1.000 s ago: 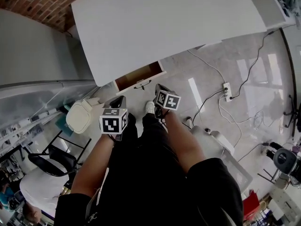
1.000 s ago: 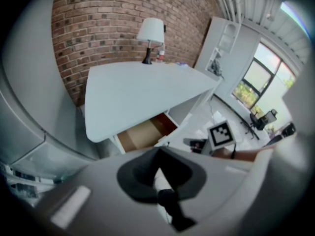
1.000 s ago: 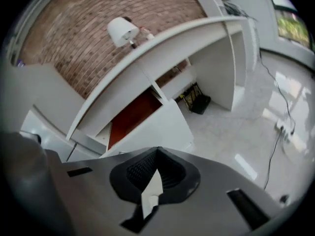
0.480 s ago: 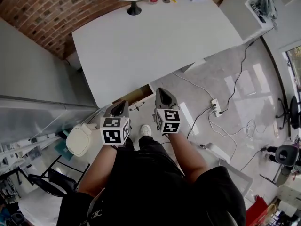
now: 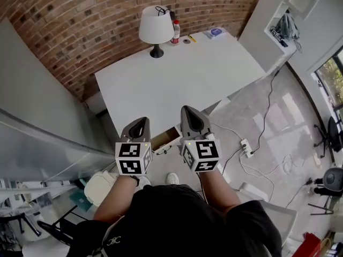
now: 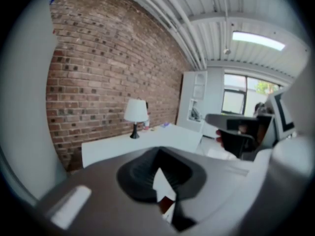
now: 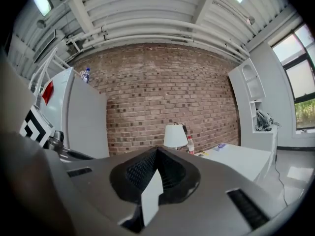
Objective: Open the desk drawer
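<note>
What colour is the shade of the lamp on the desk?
White, on a dark stem and base; the lamp shows best in the head view.

The white-fronted desk drawer [image 5: 163,139], brown wood inside, stands partly out from under the near edge of the white rectangular surface [image 5: 177,84], with its inside showing from above.

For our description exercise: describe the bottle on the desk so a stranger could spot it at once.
Find the white desk against the brick wall. At its far edge stands a white-shaded lamp; the bottle is beside it, the only slim, upright, reddish thing.
</note>
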`<state>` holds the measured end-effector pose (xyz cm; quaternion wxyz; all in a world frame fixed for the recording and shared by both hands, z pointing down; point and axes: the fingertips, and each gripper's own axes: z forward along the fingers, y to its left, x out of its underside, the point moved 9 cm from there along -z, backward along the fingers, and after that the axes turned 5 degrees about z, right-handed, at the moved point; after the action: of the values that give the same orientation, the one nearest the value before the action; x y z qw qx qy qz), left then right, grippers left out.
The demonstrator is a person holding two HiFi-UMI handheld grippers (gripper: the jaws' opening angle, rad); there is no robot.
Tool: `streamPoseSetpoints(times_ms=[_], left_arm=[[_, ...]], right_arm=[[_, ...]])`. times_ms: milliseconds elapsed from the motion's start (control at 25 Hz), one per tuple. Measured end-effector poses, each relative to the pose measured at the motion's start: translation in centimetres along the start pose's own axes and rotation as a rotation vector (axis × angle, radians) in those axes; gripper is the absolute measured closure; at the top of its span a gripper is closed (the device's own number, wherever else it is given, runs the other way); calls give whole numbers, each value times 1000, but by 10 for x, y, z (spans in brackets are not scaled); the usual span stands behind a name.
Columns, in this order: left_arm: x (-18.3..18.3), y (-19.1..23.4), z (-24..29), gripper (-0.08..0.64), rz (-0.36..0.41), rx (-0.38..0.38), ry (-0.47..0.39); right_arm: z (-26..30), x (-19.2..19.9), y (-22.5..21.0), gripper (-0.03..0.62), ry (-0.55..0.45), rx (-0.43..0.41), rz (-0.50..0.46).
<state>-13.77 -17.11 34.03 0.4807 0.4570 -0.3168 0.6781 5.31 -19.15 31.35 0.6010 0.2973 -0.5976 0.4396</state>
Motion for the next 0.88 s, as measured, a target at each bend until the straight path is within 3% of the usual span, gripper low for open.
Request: streamPoseSetpoints(times_ms=[240,880], left_arm=[[-18,16,-11,561,13,-4,-43],[-10,70,-31,561,-7,-12,-60]], right_arm=[[2,-12,18,594,6,23,-9],[13,-5,65,594,2,15,15]])
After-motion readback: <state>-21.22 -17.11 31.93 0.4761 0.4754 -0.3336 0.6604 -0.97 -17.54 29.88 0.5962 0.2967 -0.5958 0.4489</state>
